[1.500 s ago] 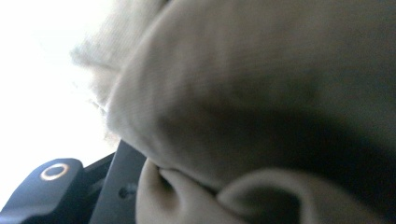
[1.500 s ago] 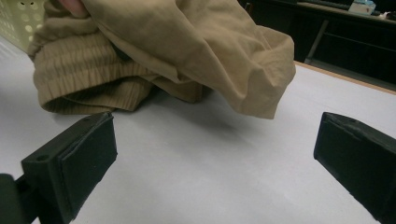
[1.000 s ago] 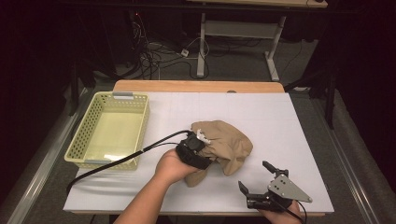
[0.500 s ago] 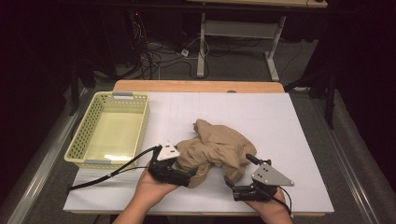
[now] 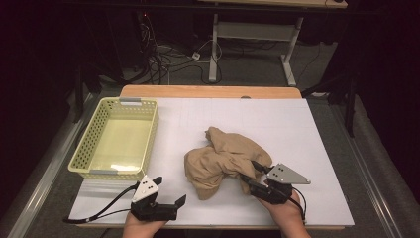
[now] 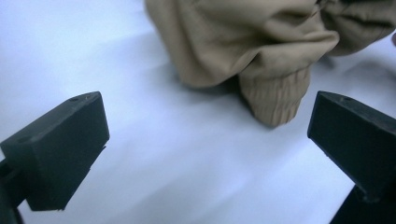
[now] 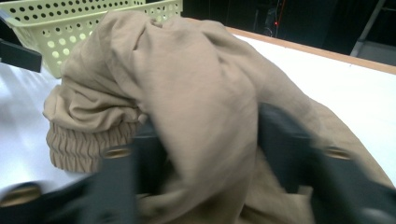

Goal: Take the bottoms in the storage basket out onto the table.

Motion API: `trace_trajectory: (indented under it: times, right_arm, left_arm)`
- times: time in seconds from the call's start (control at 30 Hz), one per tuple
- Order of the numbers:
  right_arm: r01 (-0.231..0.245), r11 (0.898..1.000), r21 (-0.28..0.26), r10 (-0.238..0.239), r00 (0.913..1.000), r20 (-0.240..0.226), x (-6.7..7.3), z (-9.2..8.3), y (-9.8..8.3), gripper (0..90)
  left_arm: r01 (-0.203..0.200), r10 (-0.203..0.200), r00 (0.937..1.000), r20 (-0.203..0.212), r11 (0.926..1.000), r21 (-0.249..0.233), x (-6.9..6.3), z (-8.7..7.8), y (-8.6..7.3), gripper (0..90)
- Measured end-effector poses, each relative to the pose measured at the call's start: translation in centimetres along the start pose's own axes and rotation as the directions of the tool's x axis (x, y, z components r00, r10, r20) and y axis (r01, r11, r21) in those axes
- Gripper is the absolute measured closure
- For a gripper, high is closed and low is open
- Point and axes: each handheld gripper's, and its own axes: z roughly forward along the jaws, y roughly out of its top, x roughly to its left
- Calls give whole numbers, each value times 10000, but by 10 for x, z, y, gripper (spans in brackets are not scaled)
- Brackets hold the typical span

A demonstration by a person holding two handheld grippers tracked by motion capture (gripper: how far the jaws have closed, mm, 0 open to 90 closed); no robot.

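R gripper point(image 5: 251, 171) jaws closing round tan cloth point(image 5: 223, 158), tips blurred; L gripper point(image 5: 171, 191) wide, empty.

table lit bright | surroundings dark | right gripper view: near fingers blurred

garment point(image 5: 223, 158): tan, ribbed cuff | basket point(image 5: 81, 151): pale yellow, perforated | table point(image 5: 307, 129): white
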Motion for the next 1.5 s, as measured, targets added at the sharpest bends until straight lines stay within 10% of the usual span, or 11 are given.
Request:
trace_trajectory:
  times: [0.2, 0.6, 0.93, 1.13, 1.5]
  right_arm:
    - [342, 9992, -214, -341, 9994, 82, -1, -12, 1, 844]
    - [-201, 9998, -6, 201, 9952, 953, -29, -47, -12, 854]
    - [-1327, 9904, 376, 1206, 9655, 2309, -69, -89, -40, 852]
    - [-1632, 9860, 348, 1495, 9565, 2504, -75, -100, -49, 794]
    - [-972, 9946, -354, 1028, 9670, 2330, -46, -121, -40, 468]
  left_arm:
    - [611, -613, 9981, -56, 9979, -194, 6, -12, -13, 0]
    - [-833, 914, 9895, 1122, 9937, -753, -7, 9, -3, 0]
    - [-1245, 1328, 9819, 1349, 9898, -686, -17, 31, 9, 0]
    - [-1742, 1766, 9723, 1534, 9843, -290, -27, 42, 13, 0]
    - [-1863, 1855, 9717, 1460, 9825, -82, -22, 60, 25, 0]
